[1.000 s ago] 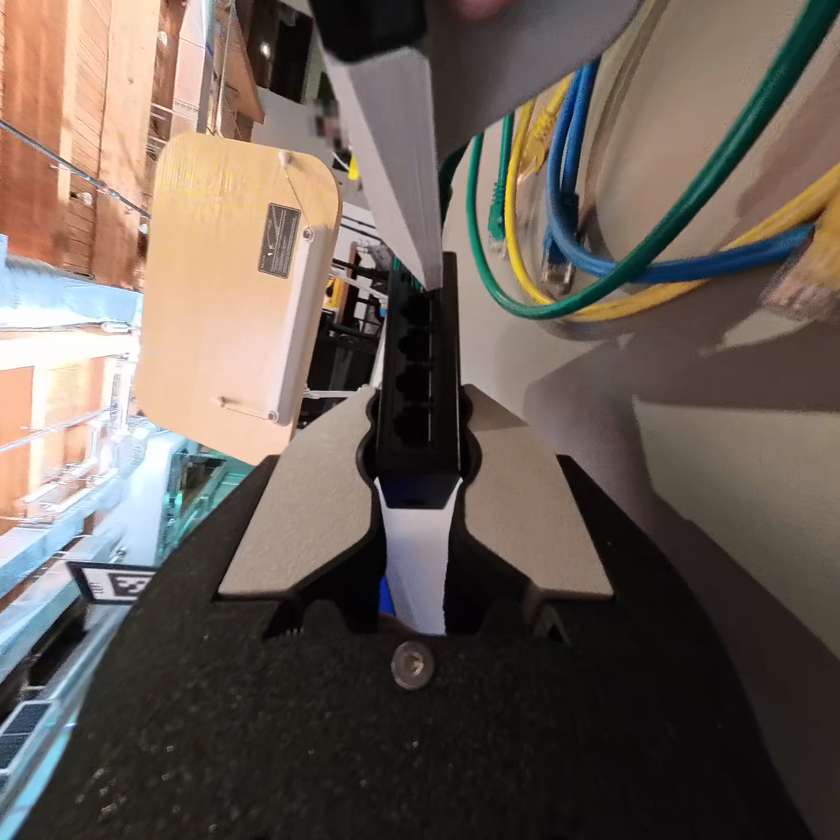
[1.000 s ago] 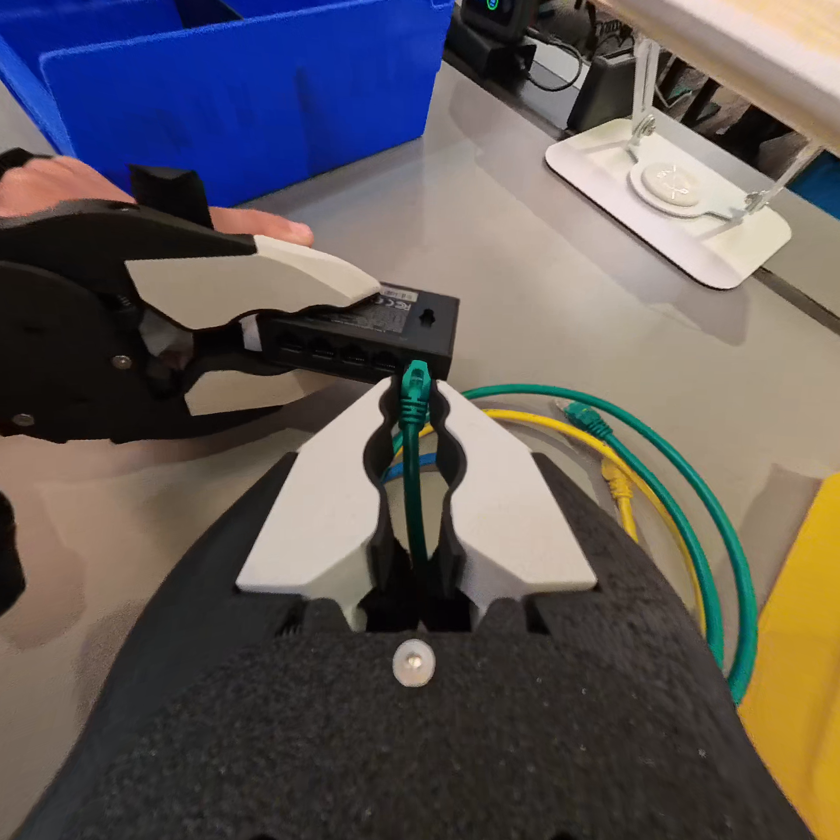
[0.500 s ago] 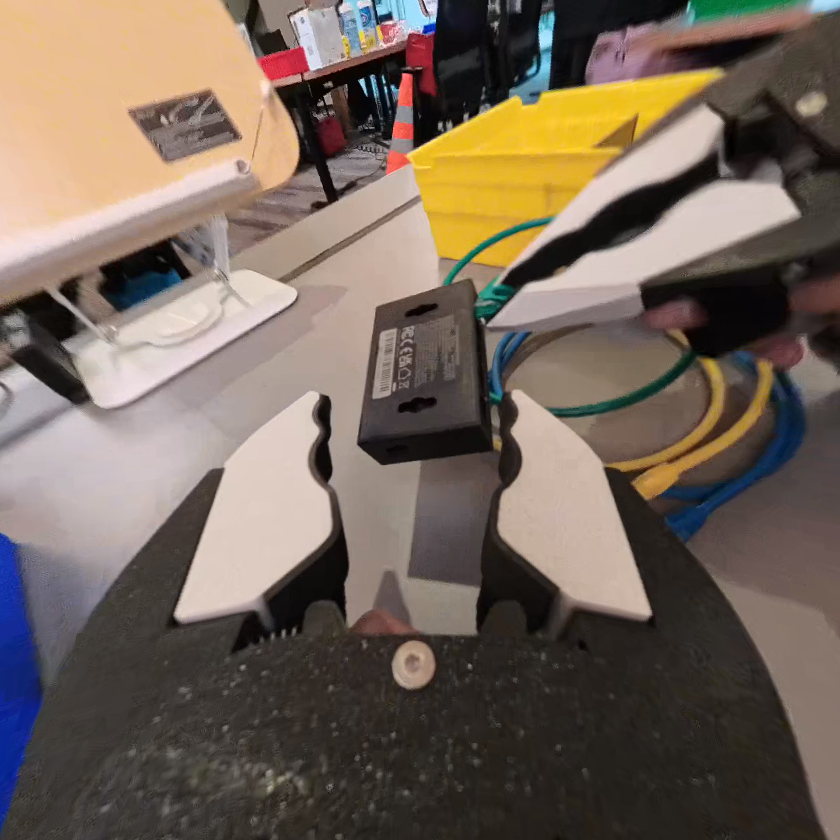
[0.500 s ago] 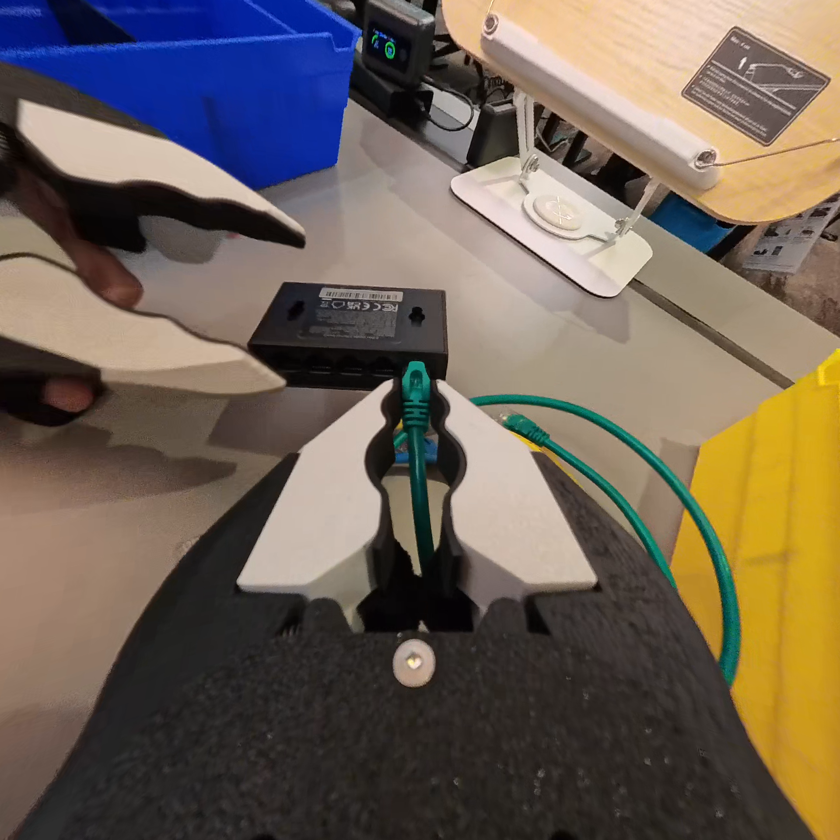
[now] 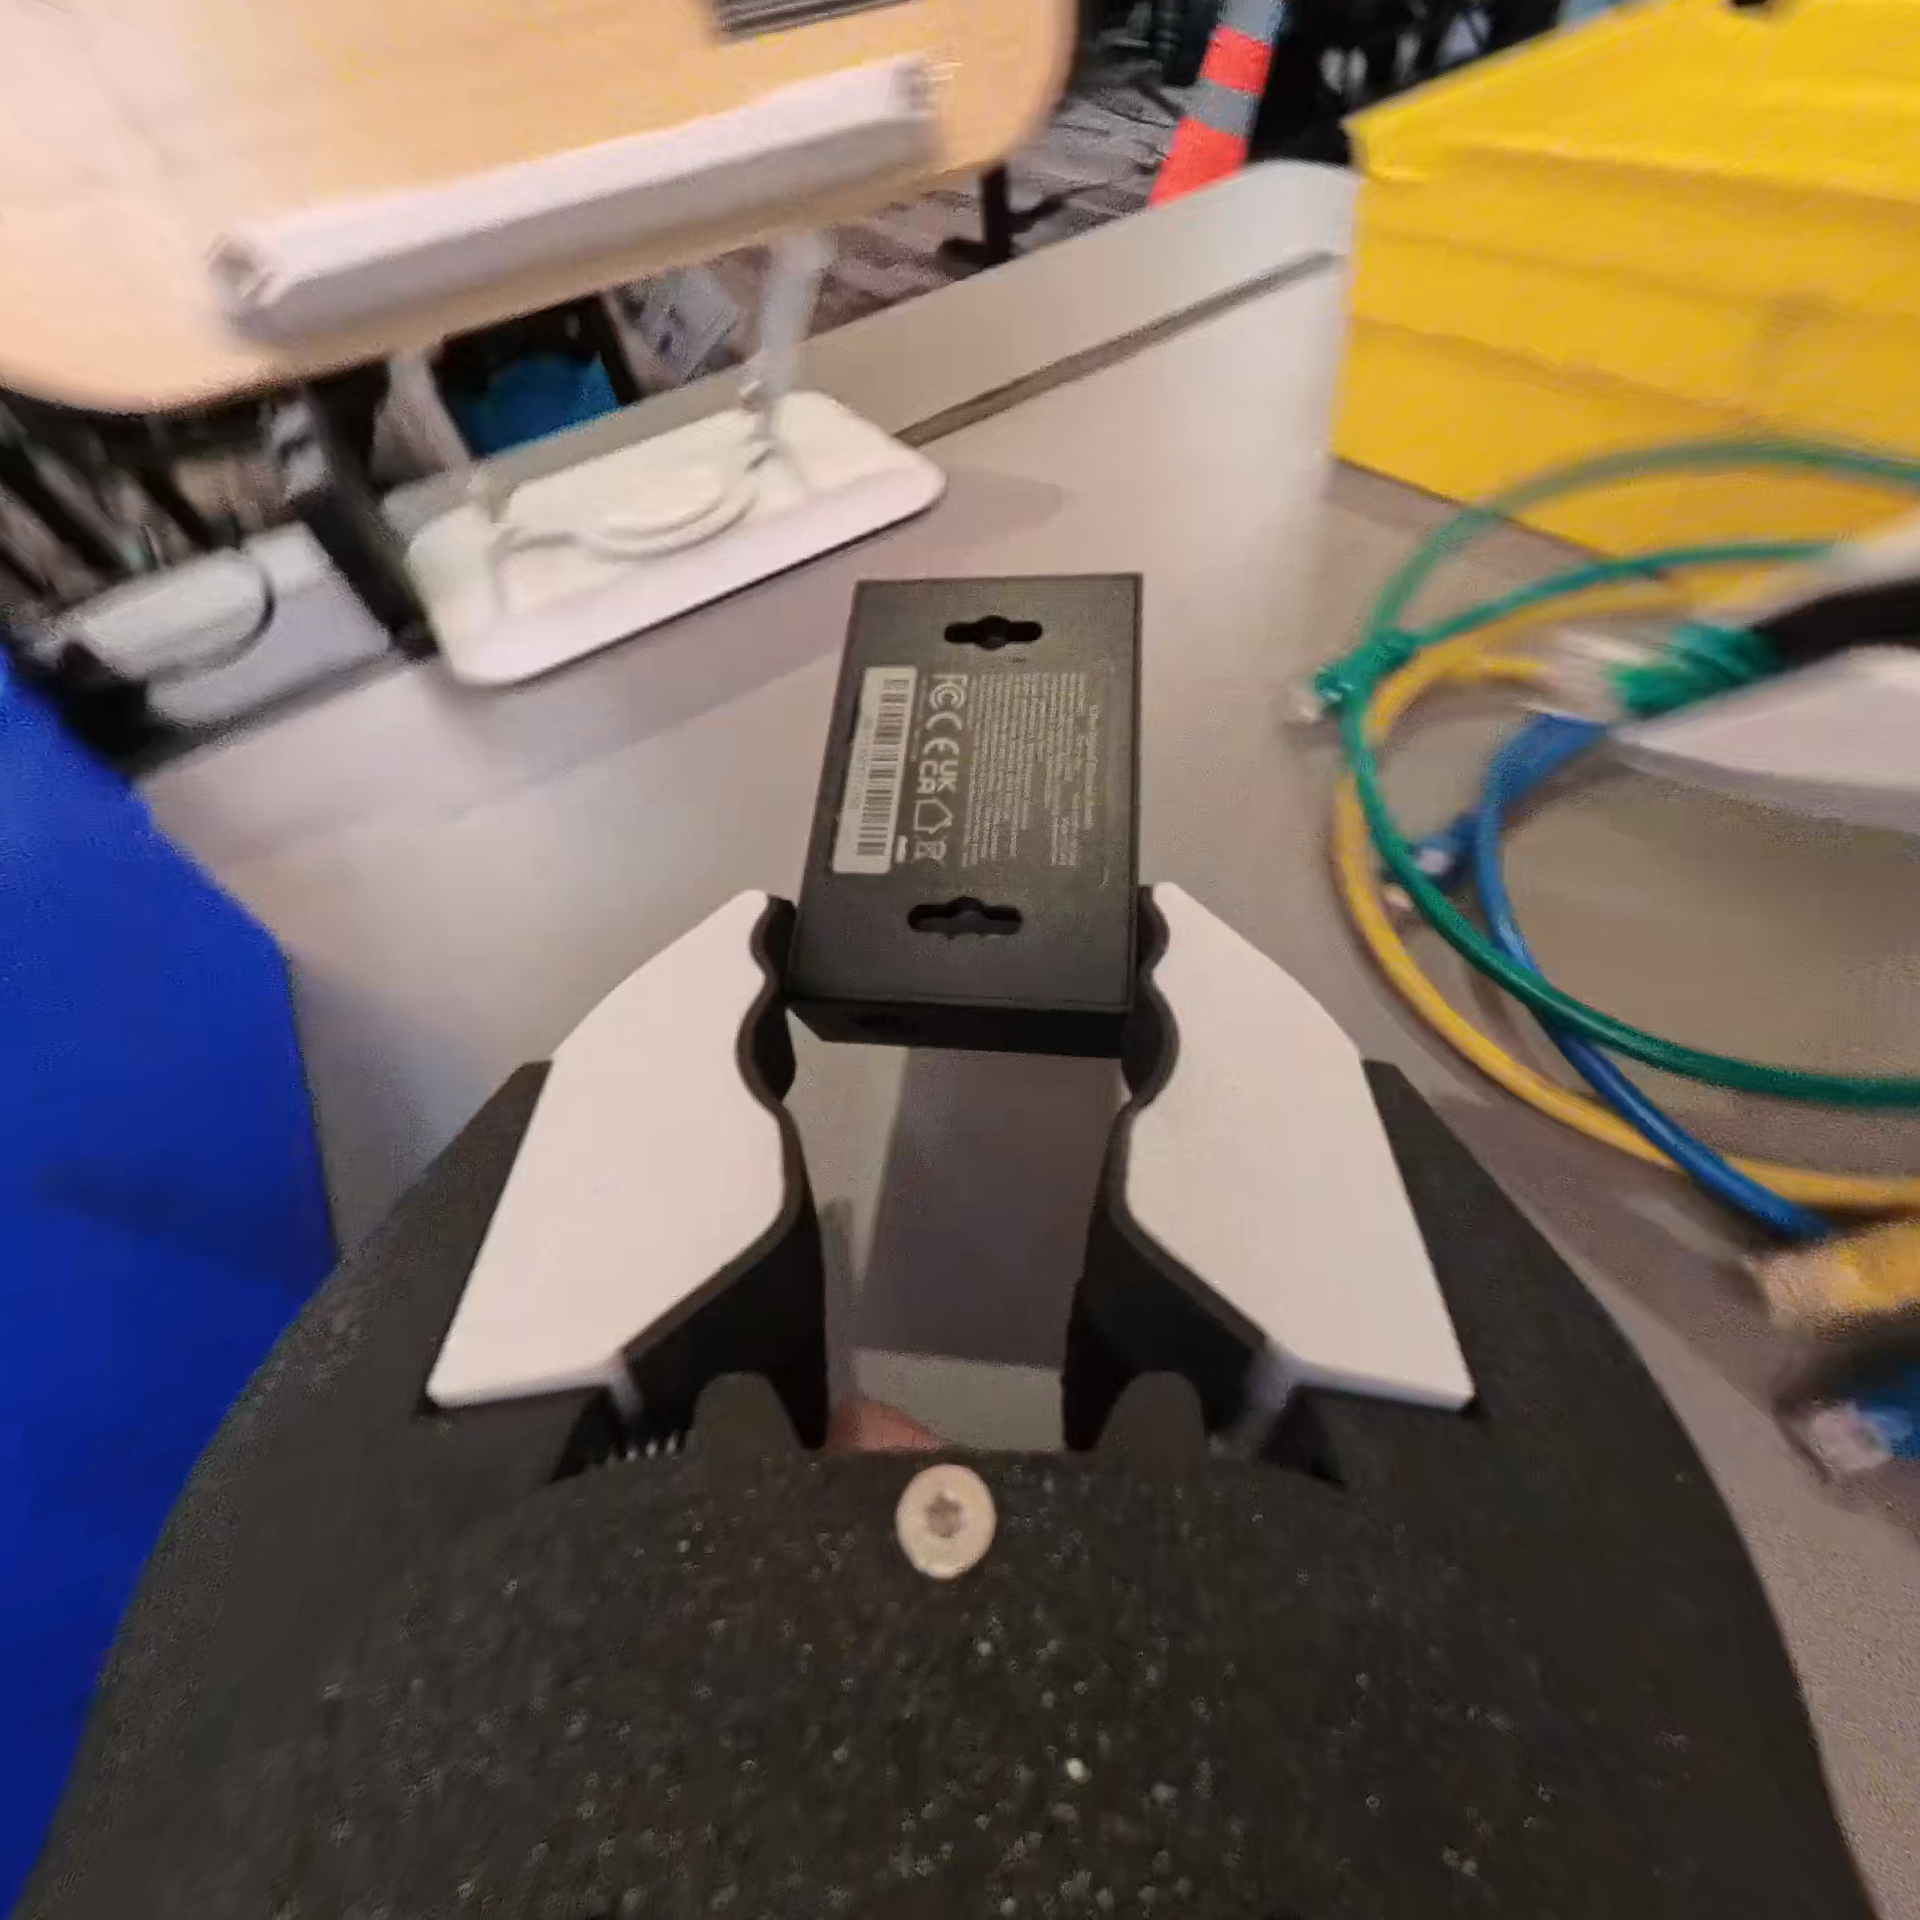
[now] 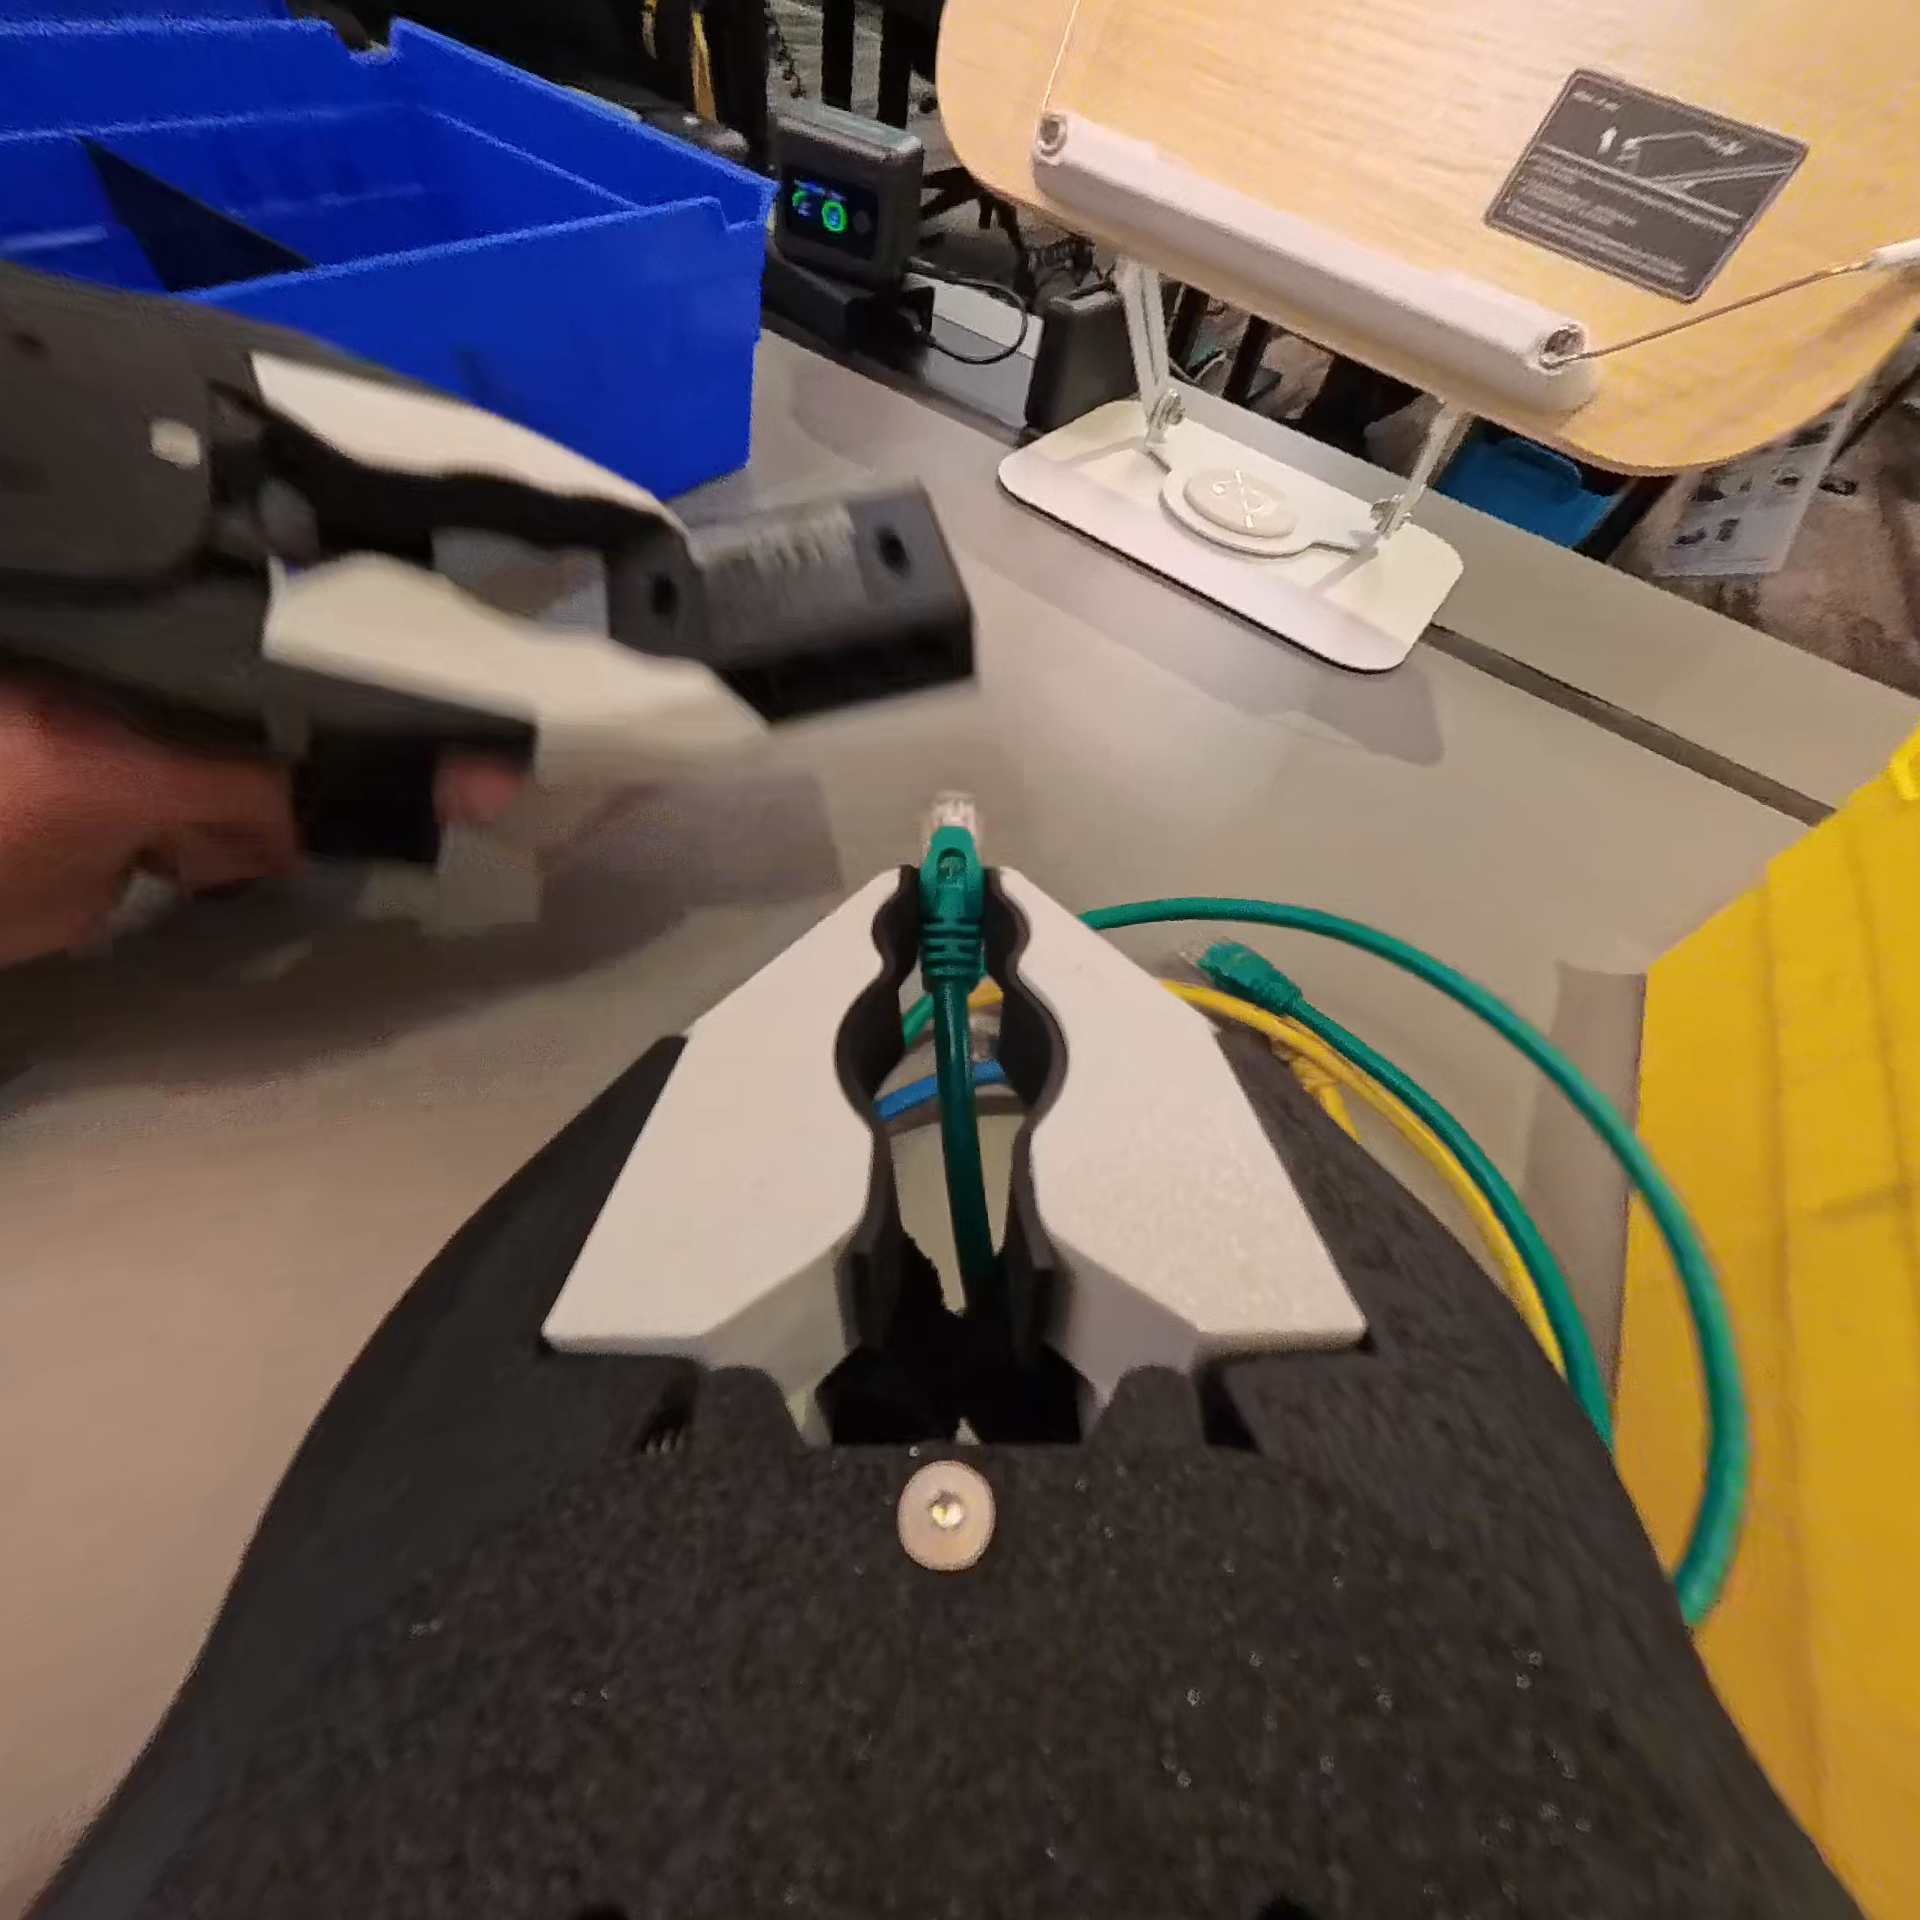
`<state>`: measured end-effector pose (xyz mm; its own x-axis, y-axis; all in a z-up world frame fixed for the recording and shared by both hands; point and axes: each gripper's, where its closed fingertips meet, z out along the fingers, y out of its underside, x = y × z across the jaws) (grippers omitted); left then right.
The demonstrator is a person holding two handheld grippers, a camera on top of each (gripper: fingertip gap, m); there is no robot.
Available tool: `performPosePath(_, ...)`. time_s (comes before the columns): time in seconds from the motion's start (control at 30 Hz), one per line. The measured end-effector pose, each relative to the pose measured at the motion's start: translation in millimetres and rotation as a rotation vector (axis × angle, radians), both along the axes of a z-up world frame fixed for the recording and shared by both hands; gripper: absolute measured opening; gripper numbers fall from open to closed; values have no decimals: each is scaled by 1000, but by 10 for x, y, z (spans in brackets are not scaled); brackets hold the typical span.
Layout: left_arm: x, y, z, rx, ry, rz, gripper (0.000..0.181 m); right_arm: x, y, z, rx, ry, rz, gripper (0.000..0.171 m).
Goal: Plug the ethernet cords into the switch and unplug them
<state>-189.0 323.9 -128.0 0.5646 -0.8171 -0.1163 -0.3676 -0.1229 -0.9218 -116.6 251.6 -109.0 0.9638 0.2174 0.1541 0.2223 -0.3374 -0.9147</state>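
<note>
Left gripper (image 5: 961, 966): fingers clamped on near end of black switch (image 5: 977, 790), label side up. Right gripper (image 6: 951, 904): pinched on green cord (image 6: 951, 914), plug free of switch. Right view alone shows blue bin (image 6: 468, 249); left view alone, blue cord (image 5: 1621, 1091).

Even indoor light, soft shadows on the grey table (image 5: 582, 852). Motion blur smears the cables (image 5: 1475, 935) and the left gripper (image 6: 717, 665); the switch (image 5: 977, 790) stays sharp. Wide-angle bending at the edges.

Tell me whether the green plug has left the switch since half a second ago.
Yes. The green plug, gripped by the right gripper, now sits clear of the switch, which the left gripper has lifted off the table.
</note>
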Motion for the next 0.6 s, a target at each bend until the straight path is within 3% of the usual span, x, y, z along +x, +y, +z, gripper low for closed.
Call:
performPosePath(0.07, -118, 141, 50, -56, -65, 15, 61, 1, -74, -10, 2, -7, 14, 11)
performPosePath(0.2, 29, -62, 94, 2, -27, -58, 61, -223, -160, -85, -92, 51, 168, 11)
performPosePath(0.33, 53, -82, 81, -27, -55, -110, 62, -262, -289, -79, -149, 10, 192, 11)
performPosePath(0.47, 67, -84, 30, -72, -57, -122, 62, -297, -501, -428, -317, 18, 237, 12)
performPosePath(0.53, 76, -94, 14, -72, -49, -128, 62, -327, -553, -491, -320, 94, 247, 20)
performPosePath(0.6, 83, -112, -3, -71, -40, -133, 62, -360, -567, -437, -330, 174, 284, 44)
